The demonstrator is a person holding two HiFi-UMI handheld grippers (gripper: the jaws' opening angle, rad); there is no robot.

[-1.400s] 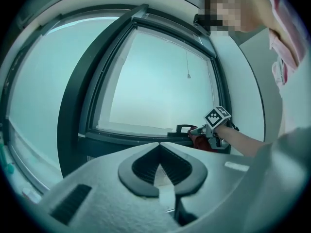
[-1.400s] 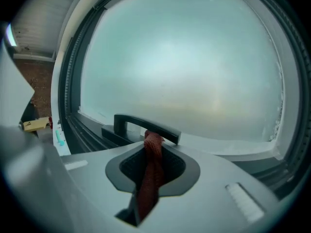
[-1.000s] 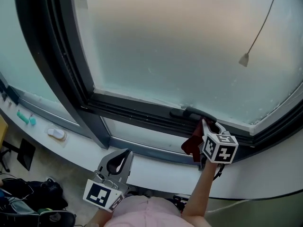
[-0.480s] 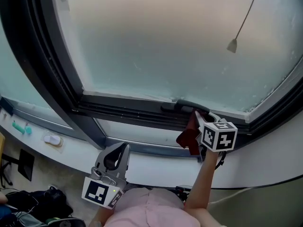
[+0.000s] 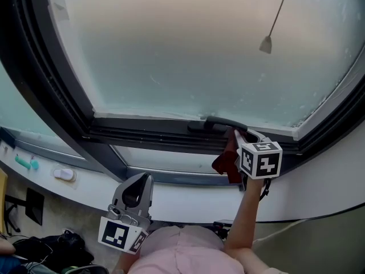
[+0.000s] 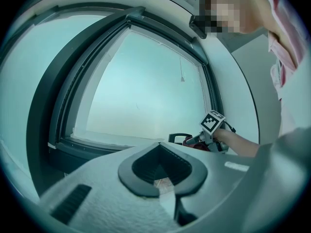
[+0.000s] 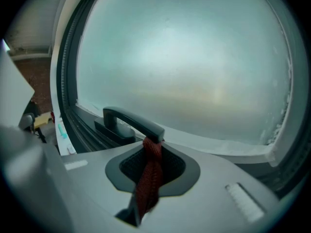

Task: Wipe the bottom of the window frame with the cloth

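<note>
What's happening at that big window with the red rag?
A person is cleaning the window with a gripper in each hand. The right gripper has its jaws shut on a dark red cloth and holds it against the bottom rail of the dark window frame, right beside the black window handle. The left gripper hangs lower down, away from the frame, with its jaws together and nothing in them.

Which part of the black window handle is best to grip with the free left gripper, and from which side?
Probably the raised bar of the handle, past its base, coming from the room side with one jaw above and one below: a gap shows under the bar. The right gripper, shut on the cloth, crowds its free end.
</note>
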